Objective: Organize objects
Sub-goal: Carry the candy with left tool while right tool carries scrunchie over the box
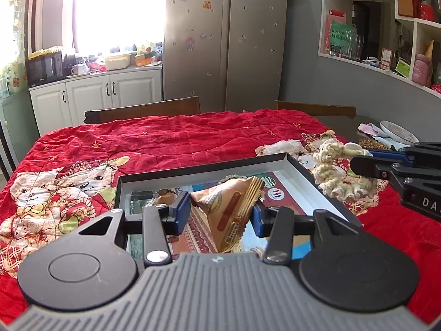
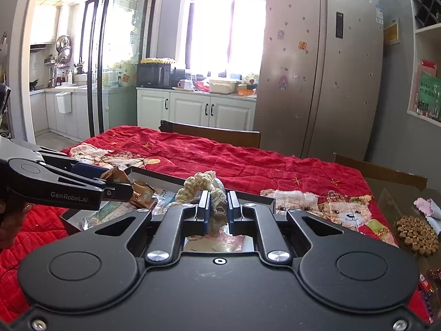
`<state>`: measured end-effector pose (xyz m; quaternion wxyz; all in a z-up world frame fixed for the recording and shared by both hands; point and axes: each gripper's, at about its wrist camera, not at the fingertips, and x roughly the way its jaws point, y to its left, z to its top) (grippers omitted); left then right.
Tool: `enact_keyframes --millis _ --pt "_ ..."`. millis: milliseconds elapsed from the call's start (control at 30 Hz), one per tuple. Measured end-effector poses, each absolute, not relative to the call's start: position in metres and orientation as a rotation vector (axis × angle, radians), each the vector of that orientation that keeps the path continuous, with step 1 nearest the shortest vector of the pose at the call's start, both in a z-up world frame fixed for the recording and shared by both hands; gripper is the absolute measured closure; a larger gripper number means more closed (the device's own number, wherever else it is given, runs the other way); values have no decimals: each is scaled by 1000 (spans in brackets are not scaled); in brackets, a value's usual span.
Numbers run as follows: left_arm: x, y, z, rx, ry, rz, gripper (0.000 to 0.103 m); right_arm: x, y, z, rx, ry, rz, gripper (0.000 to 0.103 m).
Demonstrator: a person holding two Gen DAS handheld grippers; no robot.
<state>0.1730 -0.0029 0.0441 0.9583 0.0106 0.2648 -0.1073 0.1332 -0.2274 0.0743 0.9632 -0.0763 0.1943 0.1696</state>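
A shallow black box (image 1: pixel 292 162) with a printed floor lies on the red quilt. My left gripper (image 1: pixel 219 212) is shut on a brown triangular snack packet (image 1: pixel 231 207), which hangs over the inside of the box. In the right wrist view the left gripper (image 2: pixel 118 190) comes in from the left with the packet (image 2: pixel 140 190) in its tips. My right gripper (image 2: pixel 217 209) is shut on a cream crocheted cord (image 2: pixel 198 184) with a pale shell-like piece, near the box rim (image 2: pixel 248 197). From the left wrist, the right gripper (image 1: pixel 366 160) holds the cord (image 1: pixel 330 162) just right of the box.
A small brown wrapped sweet (image 1: pixel 165 194) lies in the box. The red bear-print quilt (image 1: pixel 165 143) covers most of the table. On the bare right end sit a plate (image 1: pixel 399 133), a brown beaded mat (image 2: pixel 417 234) and a pink cloth (image 2: pixel 427 205). Two wooden chairs (image 1: pixel 143 111) stand behind.
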Motion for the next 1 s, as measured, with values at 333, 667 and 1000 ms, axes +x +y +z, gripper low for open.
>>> enact_keyframes --millis 333,667,1000 --pt "202 -9 33 25 570 -194 54 172 -229 63 -128 428 290 91" --pt "228 -10 29 16 576 -169 54 216 -229 46 -83 473 258 91" --pt "254 -14 11 25 616 -141 54 254 -232 29 -30 512 226 91"
